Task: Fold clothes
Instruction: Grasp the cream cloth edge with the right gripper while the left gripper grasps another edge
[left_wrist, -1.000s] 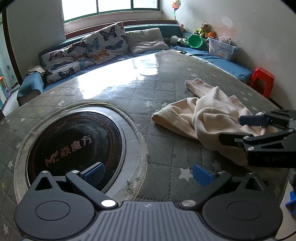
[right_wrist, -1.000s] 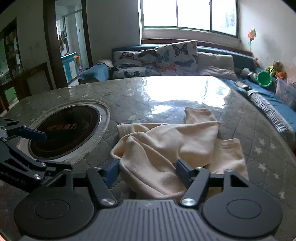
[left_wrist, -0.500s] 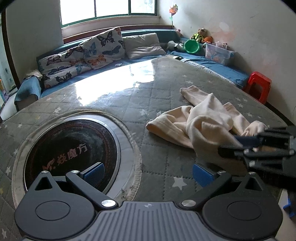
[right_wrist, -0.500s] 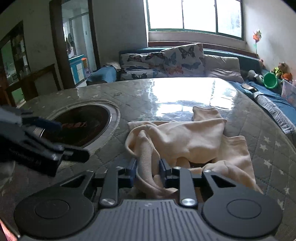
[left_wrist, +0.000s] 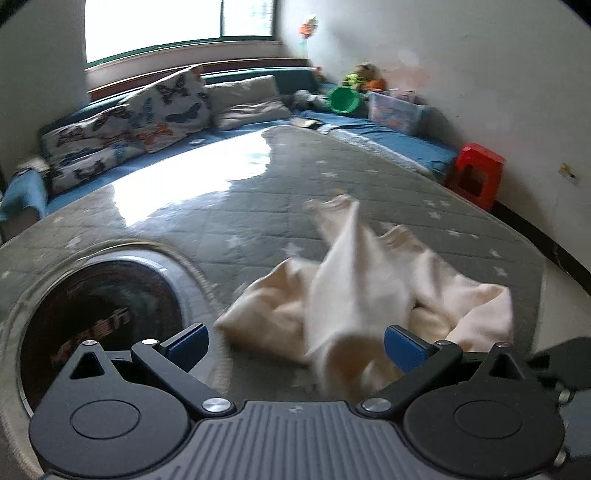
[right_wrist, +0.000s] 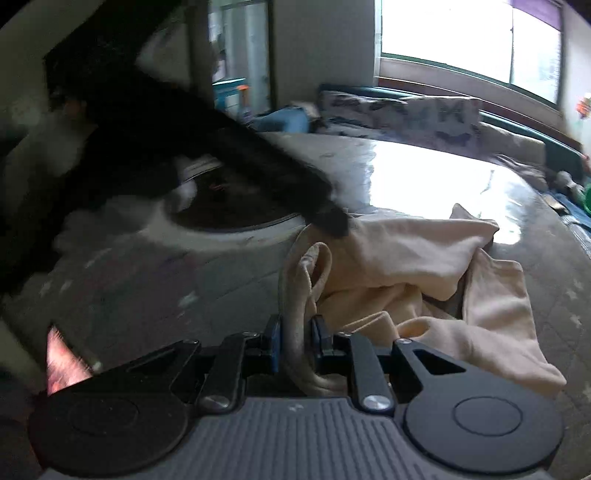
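A round desk with a grey quilted star-print cover (left_wrist: 332, 177) fills the room, a dark round glass cooktop (left_wrist: 99, 314) sunk near its left edge; a blue bench with butterfly cushions (left_wrist: 155, 110) runs under the window. The crumpled cream garment (left_wrist: 369, 291) lies near the desk's right edge, long axis running toward the far edge. The right gripper (right_wrist: 295, 341) has its jaws closing on a garment fold. The left gripper (left_wrist: 295, 347) has its jaws wide apart, gripping nothing.

Ahead of the black left gripper (left_wrist: 295, 341), with its blue pads (left_wrist: 186, 341), lies a plain cream garment (left_wrist: 354, 295) on a grey quilted table cover (left_wrist: 258, 192) – white stars scattered – beyond it, butterfly-print cushions (left_wrist: 162, 110) and, far right, a red stool (left_wrist: 476, 175).
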